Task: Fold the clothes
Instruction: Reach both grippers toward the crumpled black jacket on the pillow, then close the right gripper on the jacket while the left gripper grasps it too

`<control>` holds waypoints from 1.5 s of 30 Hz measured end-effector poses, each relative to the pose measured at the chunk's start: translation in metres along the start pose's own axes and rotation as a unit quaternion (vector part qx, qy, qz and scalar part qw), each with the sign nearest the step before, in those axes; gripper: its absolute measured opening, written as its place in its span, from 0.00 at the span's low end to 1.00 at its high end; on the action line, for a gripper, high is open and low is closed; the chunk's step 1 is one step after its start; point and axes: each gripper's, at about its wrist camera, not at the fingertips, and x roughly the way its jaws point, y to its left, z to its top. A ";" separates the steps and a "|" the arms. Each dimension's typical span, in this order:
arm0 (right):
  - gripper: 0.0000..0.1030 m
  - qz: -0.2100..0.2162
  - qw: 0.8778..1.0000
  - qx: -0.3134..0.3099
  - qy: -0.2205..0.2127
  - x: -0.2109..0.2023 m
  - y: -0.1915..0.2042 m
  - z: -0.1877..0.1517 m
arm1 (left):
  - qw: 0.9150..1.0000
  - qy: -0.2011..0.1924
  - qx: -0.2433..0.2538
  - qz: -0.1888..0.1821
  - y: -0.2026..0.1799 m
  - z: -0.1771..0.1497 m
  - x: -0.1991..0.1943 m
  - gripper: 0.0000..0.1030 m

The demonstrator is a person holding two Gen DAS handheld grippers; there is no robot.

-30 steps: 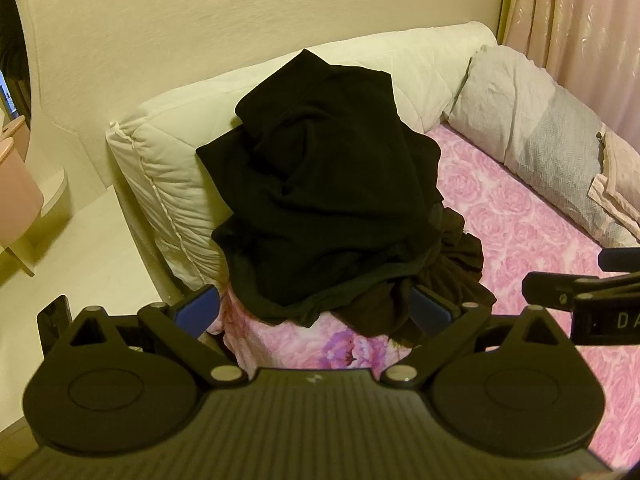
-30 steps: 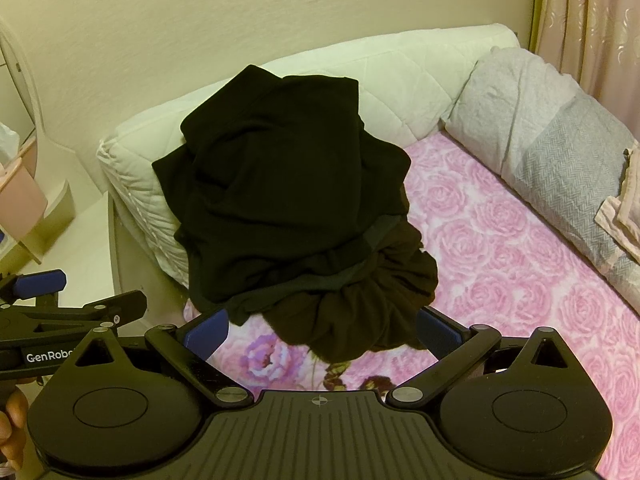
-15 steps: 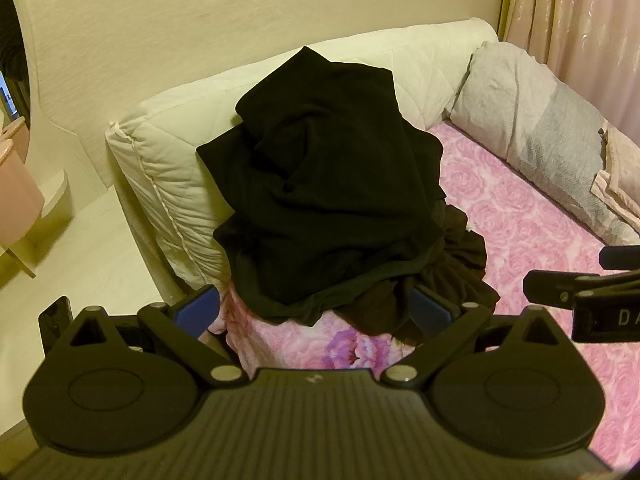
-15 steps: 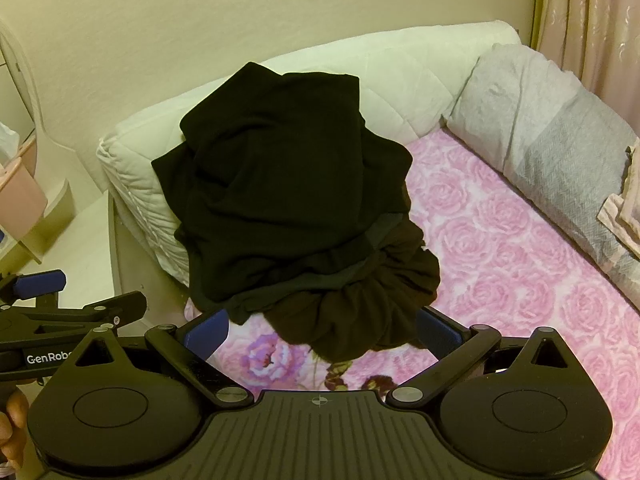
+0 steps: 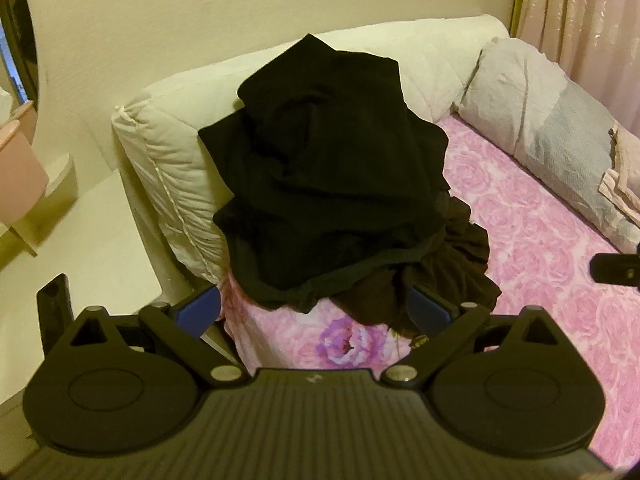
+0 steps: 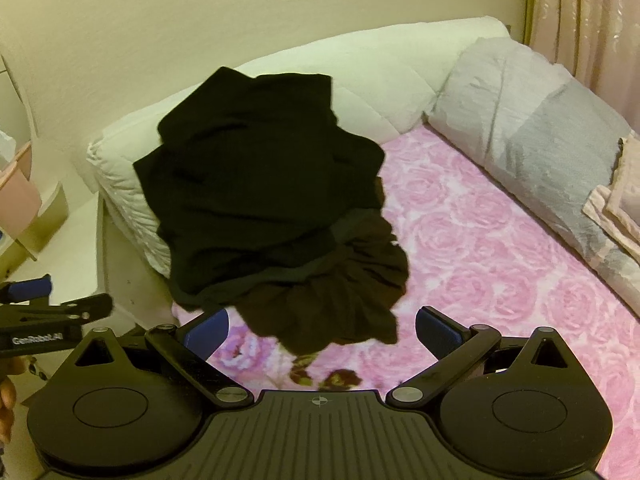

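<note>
The heap of dark clothes (image 6: 264,208) lies on the bed (image 6: 500,264), straight ahead of both wide-open, empty grippers; the right gripper (image 6: 320,332) looks nearer than the left gripper (image 5: 316,312).

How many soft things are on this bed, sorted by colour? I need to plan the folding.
Black: 1 heap of black clothes, garments inside it not separable
Dark brown: 1 ruffled dark brown garment
Cream: 1 quilted cream cushion
Grey: 1 grey rolled duvet
Pale pink: 1 stack of folded pale pink cloth
Total: 5
</note>
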 end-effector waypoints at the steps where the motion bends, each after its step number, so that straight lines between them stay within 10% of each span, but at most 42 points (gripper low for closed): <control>1: 0.99 0.001 1.000 -0.001 0.000 0.000 -0.007 0.000 | 1.000 -0.004 0.002 0.004 -0.002 -0.001 -0.003 0.95; 12: 0.99 0.043 0.999 -0.001 -0.016 0.025 -0.028 0.021 | 0.998 -0.031 0.032 0.041 0.012 0.030 0.007 0.94; 23: 0.99 0.039 0.999 -0.025 -0.018 0.132 -0.003 0.100 | 0.990 -0.057 0.127 0.012 0.026 0.129 0.139 0.92; 27: 0.69 0.026 0.999 -0.032 -0.005 0.198 0.002 0.133 | 0.981 -0.074 0.178 0.018 0.024 0.160 0.192 0.89; 37: 0.85 0.019 0.999 -0.018 0.019 0.333 -0.007 0.182 | 0.964 -0.077 0.256 0.009 0.021 0.176 0.263 0.86; 43: 0.86 0.033 0.999 -0.012 0.027 0.373 -0.007 0.192 | 0.961 -0.088 0.263 0.013 0.025 0.169 0.275 0.68; 45: 0.60 0.041 0.999 -0.008 0.029 0.377 -0.006 0.194 | 0.962 -0.084 0.260 0.012 0.027 0.169 0.277 0.58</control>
